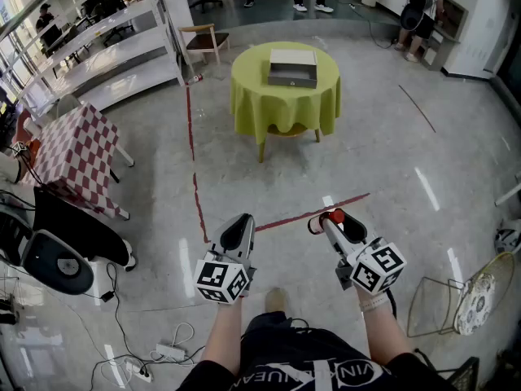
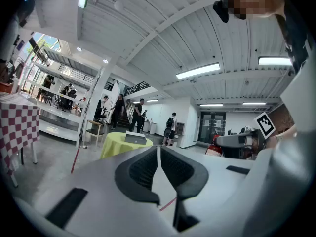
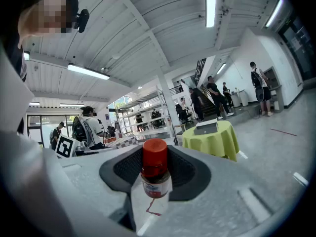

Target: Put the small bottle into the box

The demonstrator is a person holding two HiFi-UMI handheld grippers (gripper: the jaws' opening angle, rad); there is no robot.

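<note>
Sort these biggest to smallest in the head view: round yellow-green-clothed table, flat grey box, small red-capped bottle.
1. round table with yellow-green cloth
2. flat grey box
3. small red-capped bottle, smallest even though it is nearest the camera

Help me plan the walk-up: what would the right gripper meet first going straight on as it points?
Only open floor for a stretch. Beyond, the right gripper, holding the small bottle, aims roughly at the green-clothed table bearing the box, perhaps slightly left of it.

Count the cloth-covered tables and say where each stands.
2. The yellow-green round table stands straight ahead, with the box on it; the red-checked table stands at the head view's left edge. More may be hidden beyond the frame.
</note>
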